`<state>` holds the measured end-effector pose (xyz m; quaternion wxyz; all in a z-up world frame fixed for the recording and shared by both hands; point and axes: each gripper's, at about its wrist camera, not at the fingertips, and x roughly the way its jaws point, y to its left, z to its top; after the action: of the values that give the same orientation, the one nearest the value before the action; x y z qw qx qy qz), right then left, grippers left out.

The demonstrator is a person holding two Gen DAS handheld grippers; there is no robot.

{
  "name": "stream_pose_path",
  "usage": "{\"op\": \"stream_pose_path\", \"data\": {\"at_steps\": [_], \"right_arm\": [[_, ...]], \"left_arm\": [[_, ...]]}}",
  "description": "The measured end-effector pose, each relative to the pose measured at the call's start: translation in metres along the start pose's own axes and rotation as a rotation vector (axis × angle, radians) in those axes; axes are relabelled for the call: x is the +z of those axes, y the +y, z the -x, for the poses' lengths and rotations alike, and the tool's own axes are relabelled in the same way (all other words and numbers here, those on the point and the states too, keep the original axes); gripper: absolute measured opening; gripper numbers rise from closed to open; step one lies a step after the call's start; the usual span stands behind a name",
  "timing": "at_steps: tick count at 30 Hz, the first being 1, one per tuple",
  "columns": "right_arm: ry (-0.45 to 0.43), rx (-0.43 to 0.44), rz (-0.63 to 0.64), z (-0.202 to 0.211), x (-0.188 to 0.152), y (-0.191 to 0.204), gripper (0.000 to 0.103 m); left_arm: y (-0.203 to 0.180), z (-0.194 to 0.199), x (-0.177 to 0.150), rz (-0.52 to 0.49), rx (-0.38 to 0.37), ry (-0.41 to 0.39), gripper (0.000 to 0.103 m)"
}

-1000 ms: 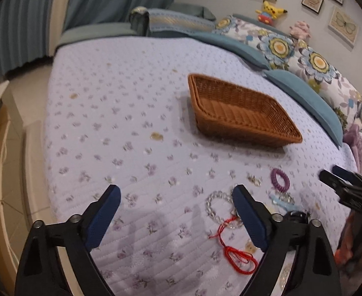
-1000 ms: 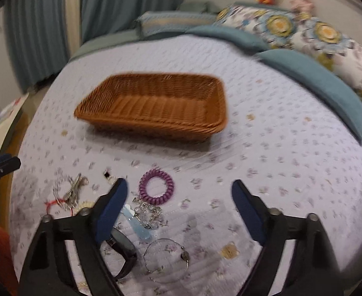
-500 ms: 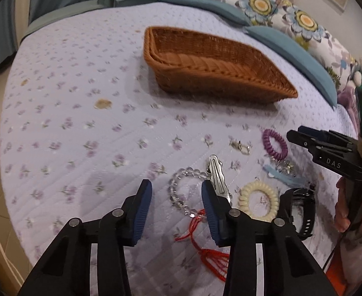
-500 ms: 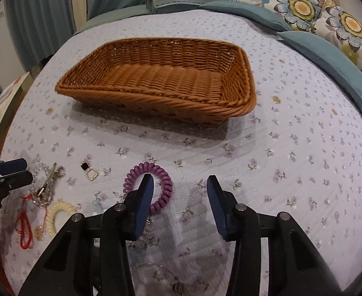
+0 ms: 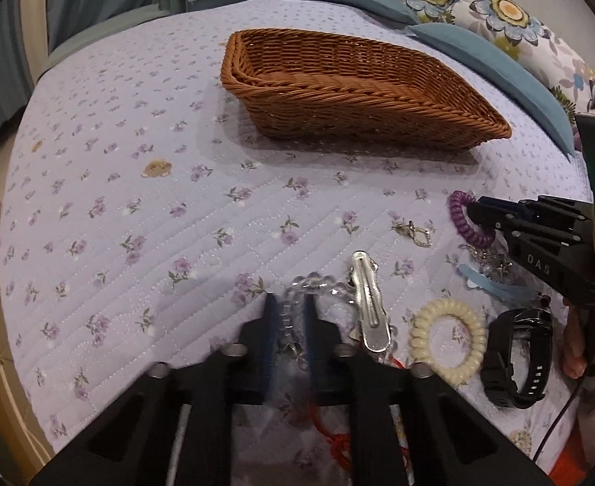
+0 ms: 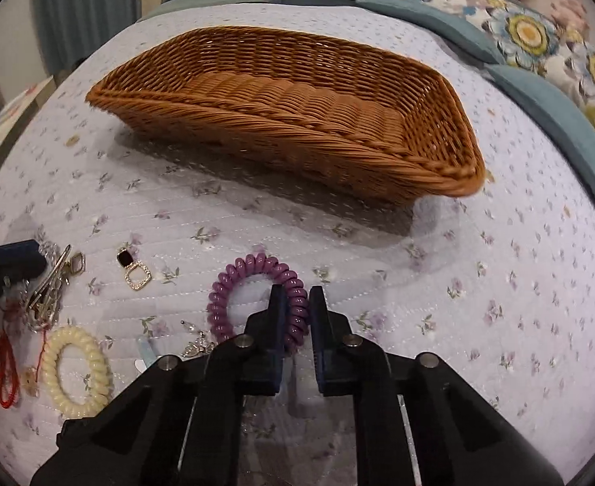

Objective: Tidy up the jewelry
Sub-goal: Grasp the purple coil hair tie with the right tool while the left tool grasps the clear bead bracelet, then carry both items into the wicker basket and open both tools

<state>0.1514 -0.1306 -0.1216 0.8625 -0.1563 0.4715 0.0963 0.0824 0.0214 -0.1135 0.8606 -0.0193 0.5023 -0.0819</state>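
Left wrist view:
Left gripper (image 5: 288,316): jaws have just been closing and now pinch the clear bead bracelet (image 5: 311,283), low on the bed (image 5: 115,210).
Hair clip (image 5: 369,308): silver, lying just right of that gripper, over the bracelet's right side.
Cream coil tie (image 5: 447,340): further right, flat on the quilt.
Black watch (image 5: 518,358): near right, beside the cream tie.
Earring (image 5: 417,235): small, between the clip and the basket.
Basket (image 5: 354,105): woven brown, far centre, well apart from the jewelry.
Right gripper (image 5: 476,212): reaching in from the right, tips at the purple coil tie (image 5: 463,222).

Right wrist view:
Right gripper (image 6: 296,308): jaws have just been closing, now clamped on the near right arc of the purple coil tie (image 6: 249,283).
Basket (image 6: 297,133): far centre, nothing visible inside.
Earring (image 6: 135,269): black square stone, left of the purple tie.
Cream coil tie (image 6: 76,370): near left.
Red cord (image 6: 5,368): at the left edge, beside the cream tie.
Left gripper (image 6: 18,259): far left edge, on the bead and clip pile.
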Motion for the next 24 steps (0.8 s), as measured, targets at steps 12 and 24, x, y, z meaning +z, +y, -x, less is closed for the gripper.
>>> {"op": "stream_pose_path", "data": {"at_steps": [12, 24], "right_arm": [[-0.166, 0.07, -0.033, 0.05, 0.002, -0.003, 0.013], [-0.289, 0.089, -0.096, 0.105, 0.016, -0.022, 0.013]], "left_arm": [[0.012, 0.047, 0.004, 0.05, -0.171, -0.184, 0.007], [-0.007, 0.106, 0.036, -0.009, -0.399, -0.334, 0.007]]}}
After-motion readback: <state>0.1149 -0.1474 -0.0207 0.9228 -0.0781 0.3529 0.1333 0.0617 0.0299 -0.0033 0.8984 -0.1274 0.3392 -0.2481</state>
